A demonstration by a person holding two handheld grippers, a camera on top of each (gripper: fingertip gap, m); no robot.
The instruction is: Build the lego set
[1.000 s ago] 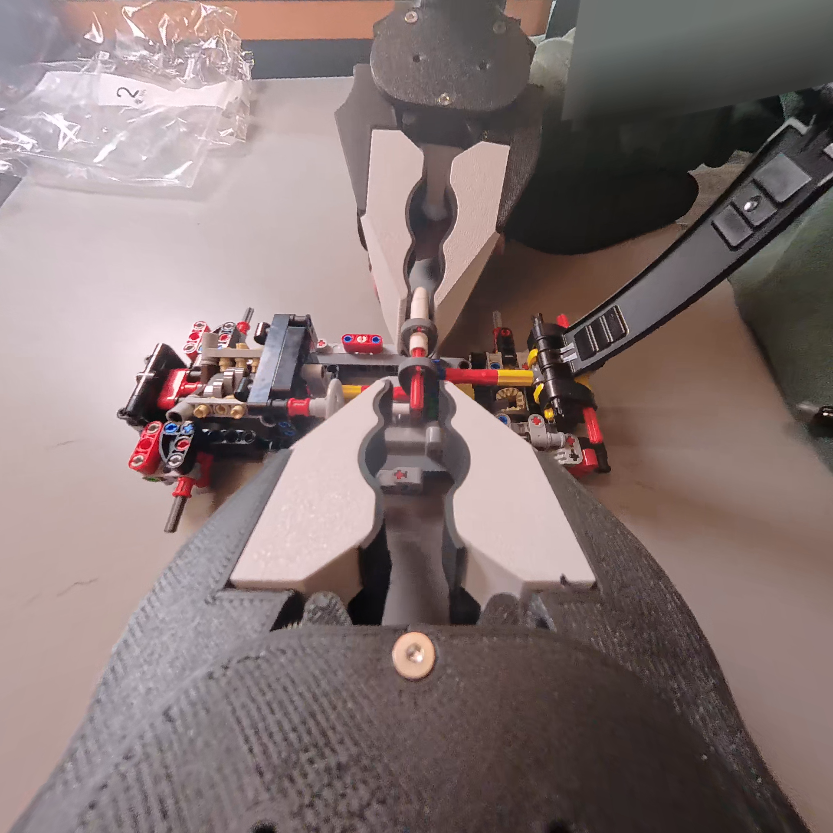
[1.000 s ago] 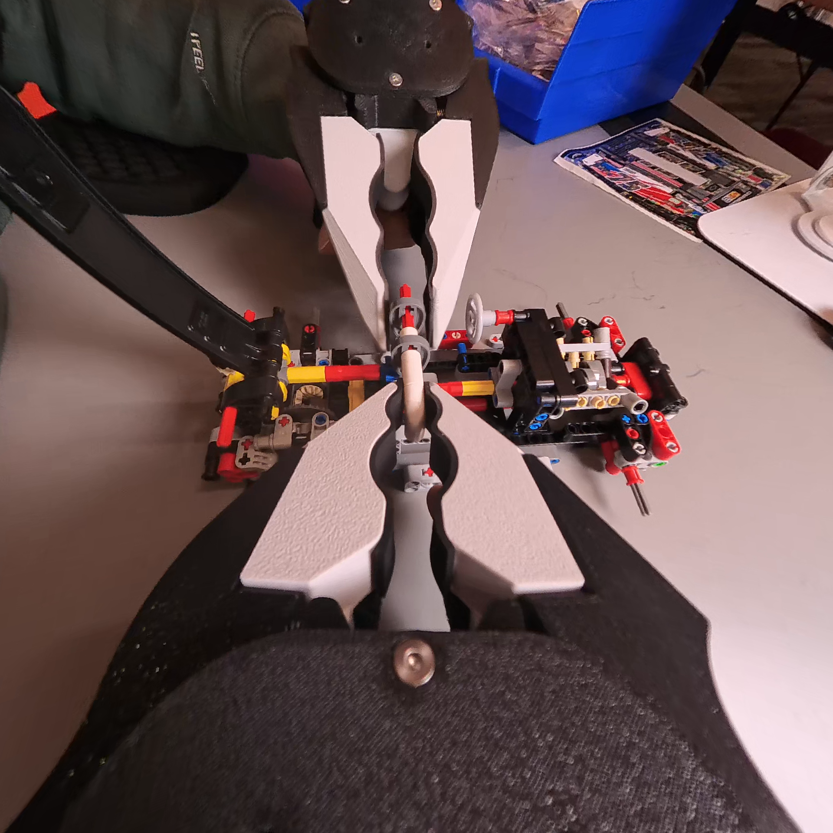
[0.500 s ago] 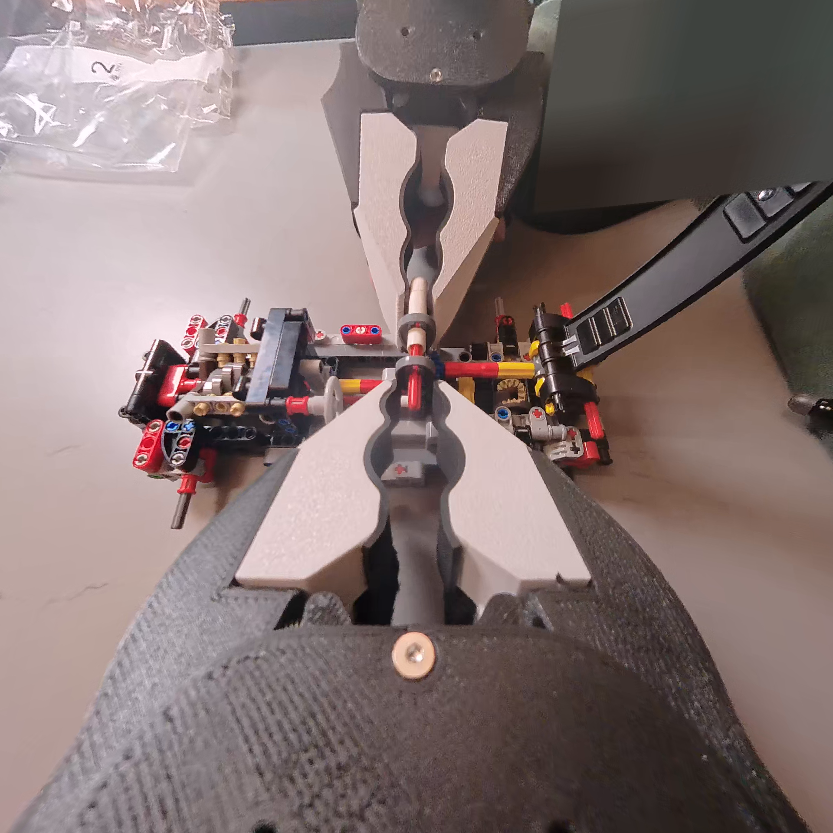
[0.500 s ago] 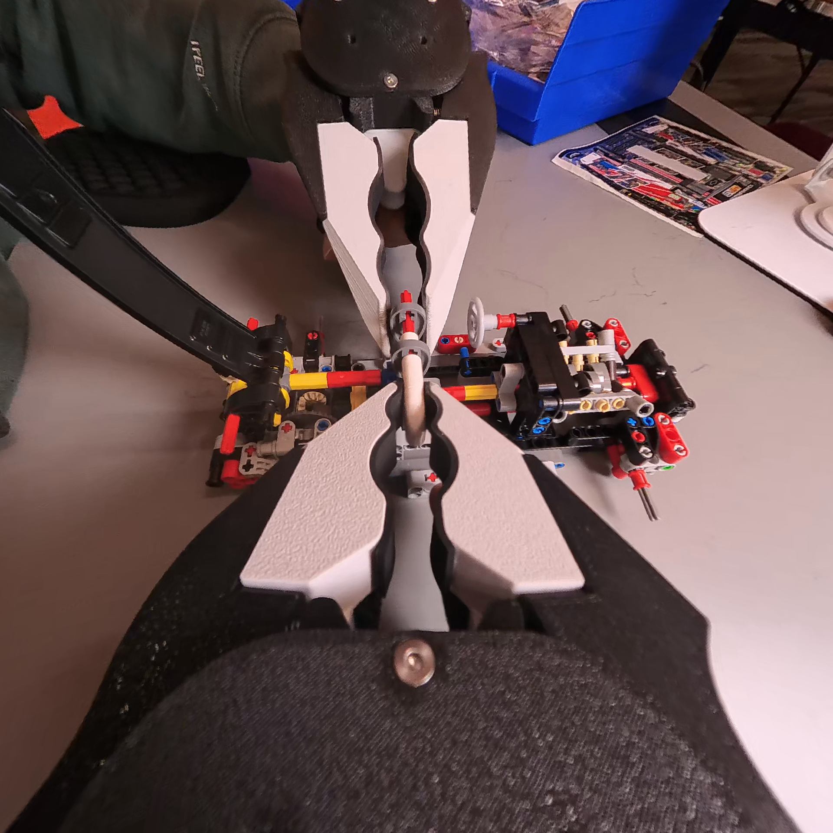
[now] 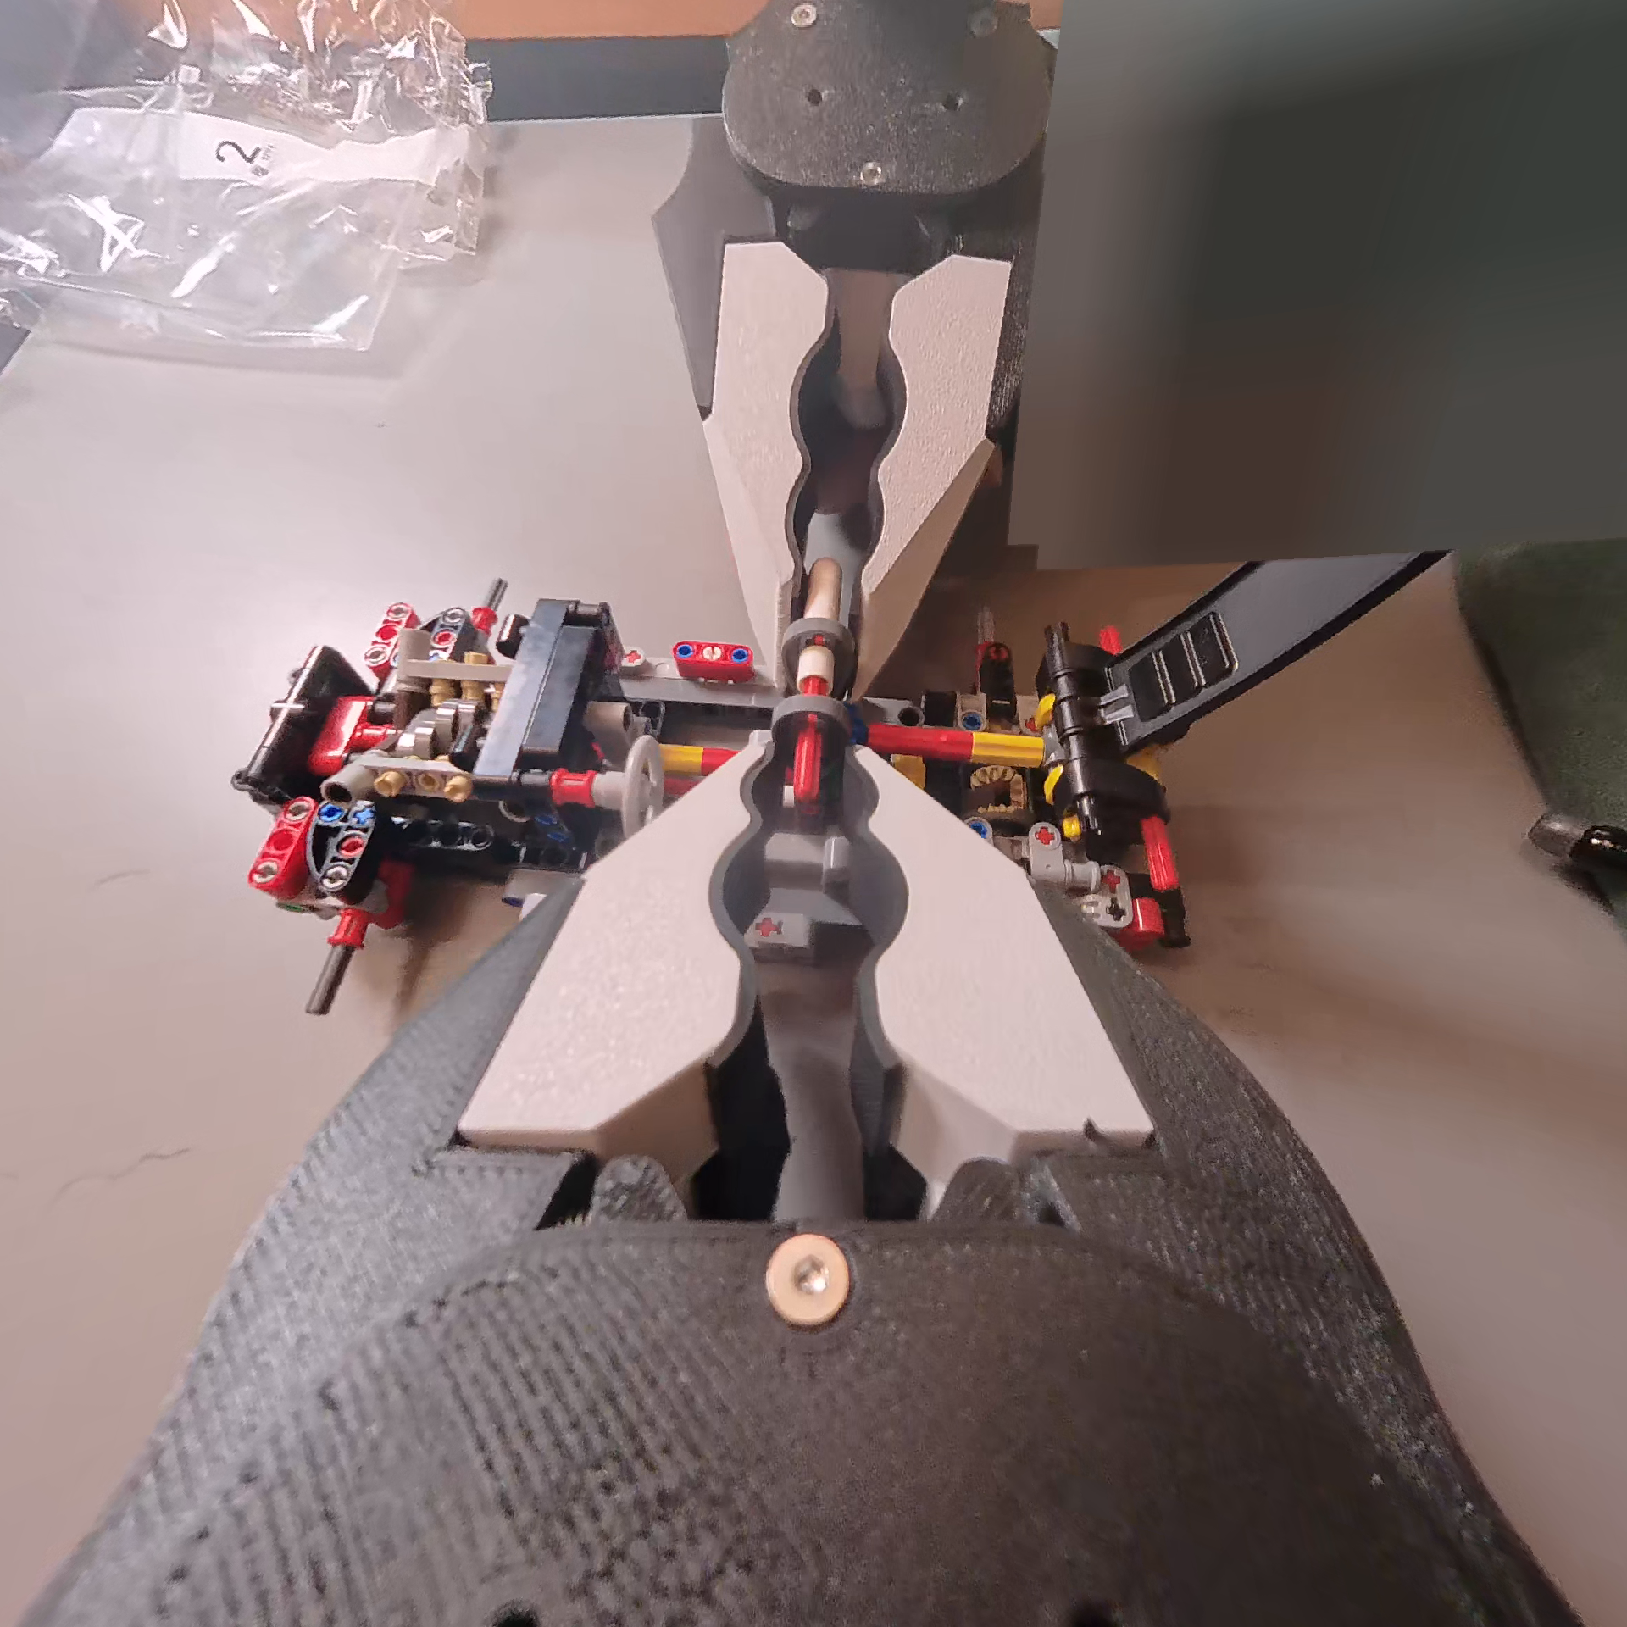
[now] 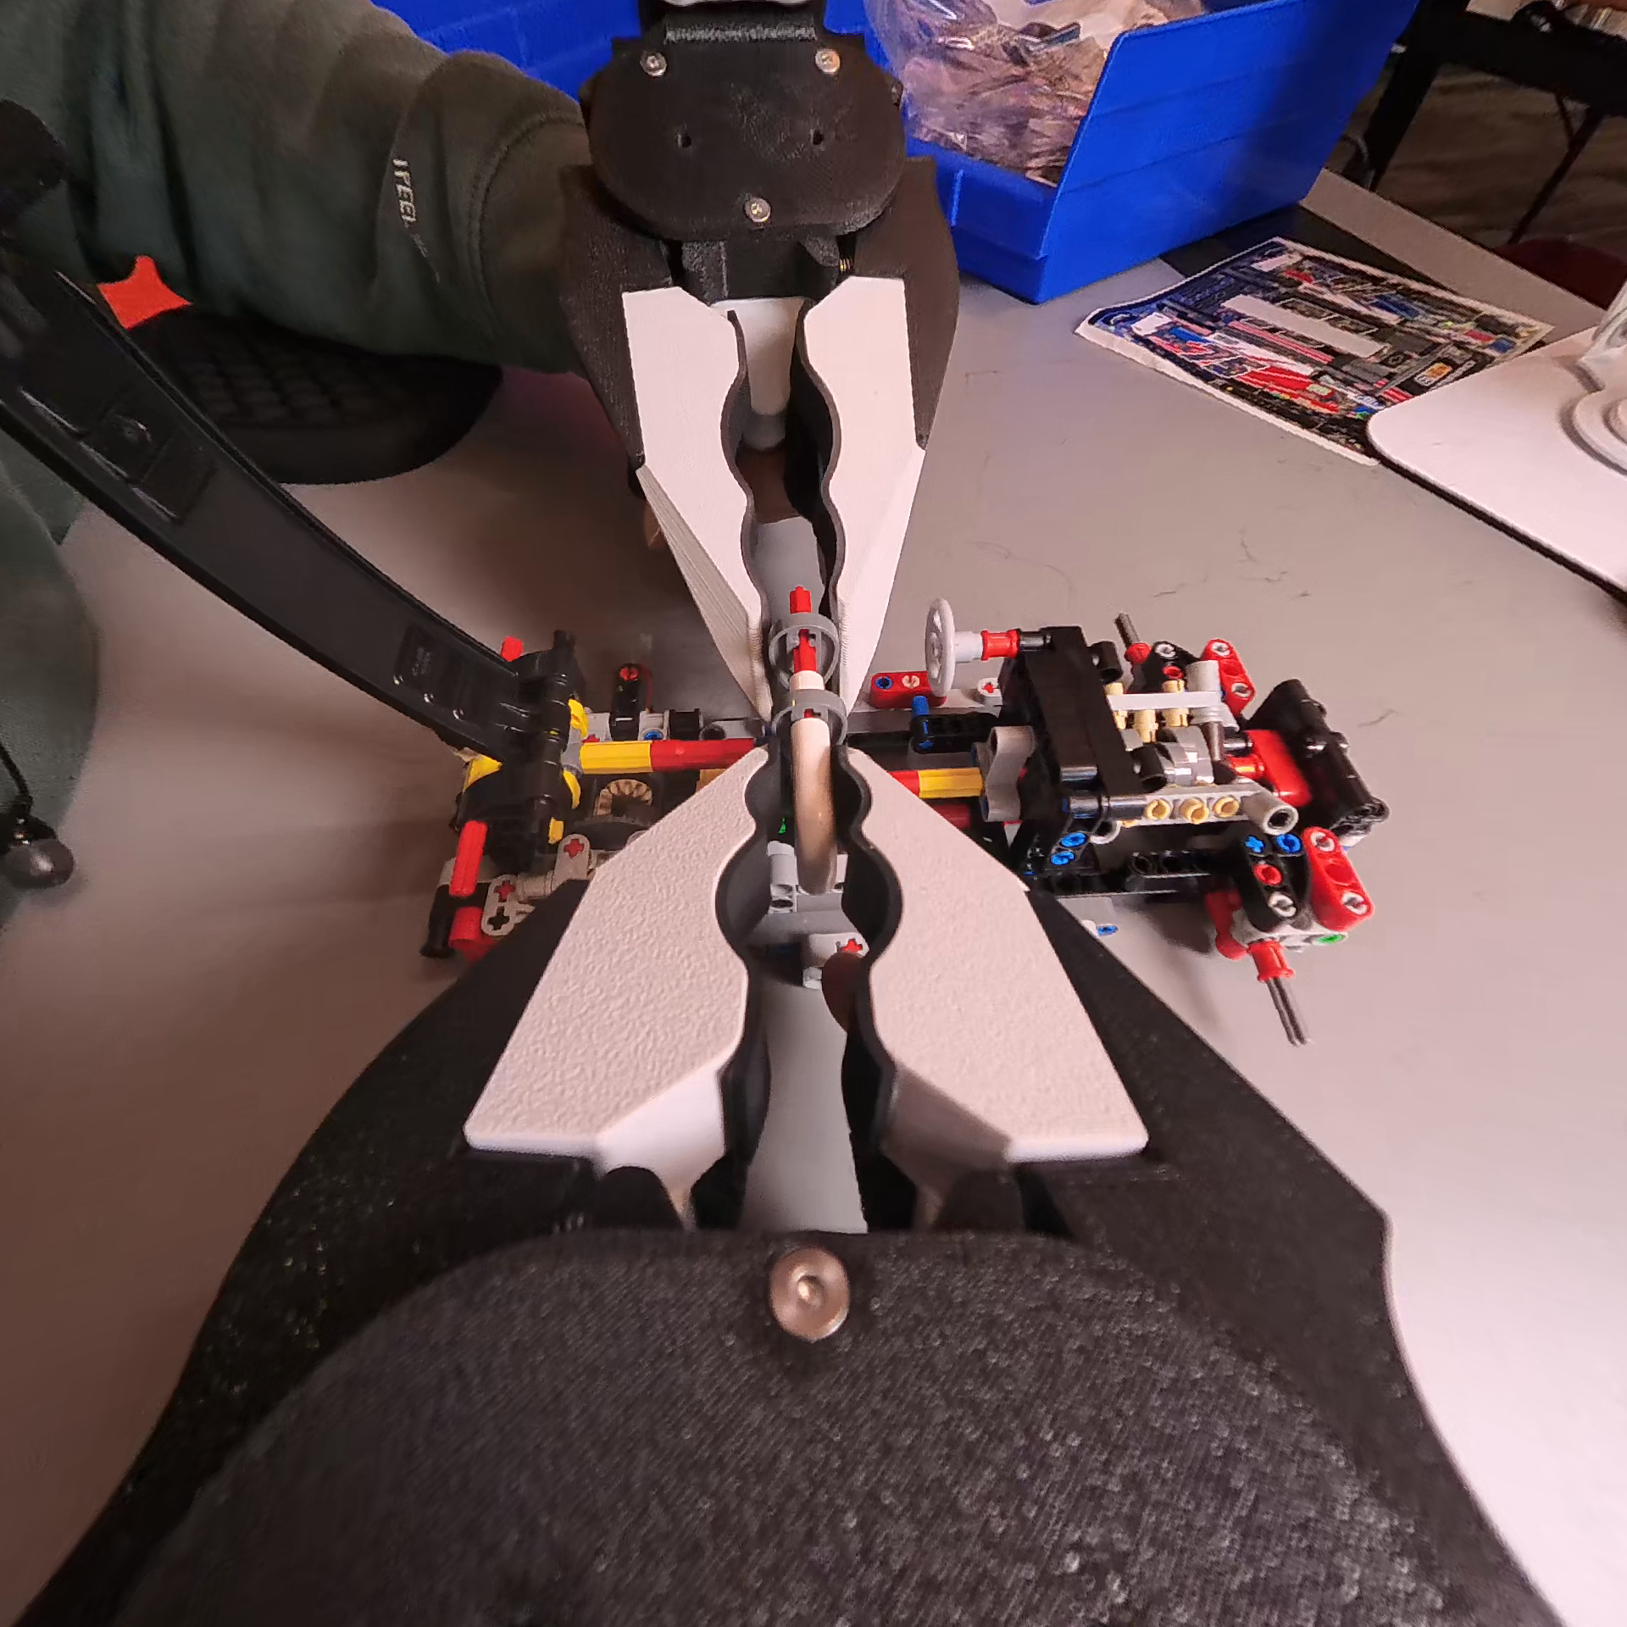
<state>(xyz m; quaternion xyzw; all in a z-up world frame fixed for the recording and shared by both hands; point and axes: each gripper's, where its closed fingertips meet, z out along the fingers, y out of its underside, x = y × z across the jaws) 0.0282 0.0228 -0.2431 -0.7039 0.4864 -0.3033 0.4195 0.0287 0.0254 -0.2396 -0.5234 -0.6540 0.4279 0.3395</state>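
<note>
Two tongs meet tip to tip over a brick-built vehicle chassis (image 5: 546, 748) mid-worktop (image 5: 220, 511). Left tongs (image 5: 808, 759) narrowly clamp a red axle with grey ring (image 5: 806, 757); right tongs (image 6: 808, 775) narrowly clamp a tan axle (image 6: 812, 819). Farther off, clear plastic bags (image 5: 220, 194), blue bin (image 6: 1171, 150), printed booklet (image 6: 1303, 334).

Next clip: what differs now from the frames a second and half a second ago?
The left gripper narrowed its fingers around the red axle and its grey ring, which it only loosely straddled a second ago. Unchanged: the right gripper, facing it, still grips the cream rod, and the brick-built chassis lies in the same place on the table.
</note>
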